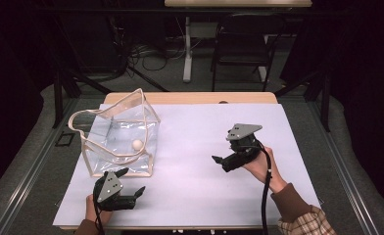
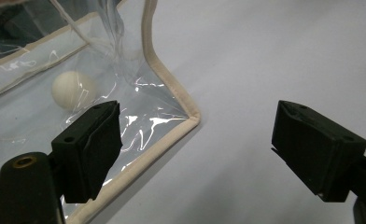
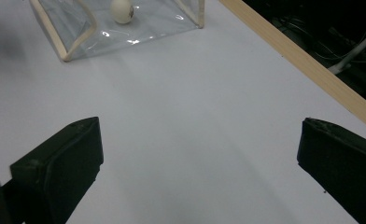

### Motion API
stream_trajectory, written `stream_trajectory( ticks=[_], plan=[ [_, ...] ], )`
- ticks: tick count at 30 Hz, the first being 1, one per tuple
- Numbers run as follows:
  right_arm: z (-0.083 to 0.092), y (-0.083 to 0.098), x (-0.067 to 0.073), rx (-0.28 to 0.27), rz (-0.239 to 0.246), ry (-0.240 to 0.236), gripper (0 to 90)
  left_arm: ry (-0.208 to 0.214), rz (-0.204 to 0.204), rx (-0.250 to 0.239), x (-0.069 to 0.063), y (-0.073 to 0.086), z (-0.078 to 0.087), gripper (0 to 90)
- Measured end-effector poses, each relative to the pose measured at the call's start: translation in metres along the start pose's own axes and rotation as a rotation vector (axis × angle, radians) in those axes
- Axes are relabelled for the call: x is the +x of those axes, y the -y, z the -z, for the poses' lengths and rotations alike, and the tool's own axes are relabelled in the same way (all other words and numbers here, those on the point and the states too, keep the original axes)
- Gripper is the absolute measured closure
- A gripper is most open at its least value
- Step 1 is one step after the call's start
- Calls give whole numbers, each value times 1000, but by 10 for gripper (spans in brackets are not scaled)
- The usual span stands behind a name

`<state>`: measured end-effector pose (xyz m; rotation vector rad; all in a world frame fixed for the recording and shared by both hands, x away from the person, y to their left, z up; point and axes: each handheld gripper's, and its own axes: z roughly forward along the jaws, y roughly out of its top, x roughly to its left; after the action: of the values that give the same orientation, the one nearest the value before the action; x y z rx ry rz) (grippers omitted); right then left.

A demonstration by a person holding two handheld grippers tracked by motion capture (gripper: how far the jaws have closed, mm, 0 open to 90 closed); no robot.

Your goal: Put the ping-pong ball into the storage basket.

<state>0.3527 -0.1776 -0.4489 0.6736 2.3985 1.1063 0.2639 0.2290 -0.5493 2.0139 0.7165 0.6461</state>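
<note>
Clear plastic makes up the bag (image 1: pixel 119 142), and its edges are cream. It stands on the white sheet (image 1: pixel 190 161) at the left side of my table (image 1: pixel 190 98). A small white ball (image 1: pixel 137 144) lies inside it, on the bottom.

My left gripper (image 1: pixel 131 183) is just beside the near corner of the bag. Its jaws are wide apart and hold nothing. One jaw is right next to the bag's cream edge; I cannot tell if it touches.

My right gripper (image 1: pixel 218 159) is well apart from the bag, over the bare sheet. Its jaws are wide apart too, with nothing between them.
</note>
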Motion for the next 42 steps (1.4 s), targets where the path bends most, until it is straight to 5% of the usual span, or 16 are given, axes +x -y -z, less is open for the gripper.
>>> stream_trajectory(
  ticks=[24, 42],
  plan=[
    [15, 73, 15, 8, -57, 74, 1, 1, 3, 1, -1, 0, -1, 161],
    [17, 108, 28, 9, -79, 105, 1, 1, 3, 4, -1, 0, -2, 161]
  ],
)
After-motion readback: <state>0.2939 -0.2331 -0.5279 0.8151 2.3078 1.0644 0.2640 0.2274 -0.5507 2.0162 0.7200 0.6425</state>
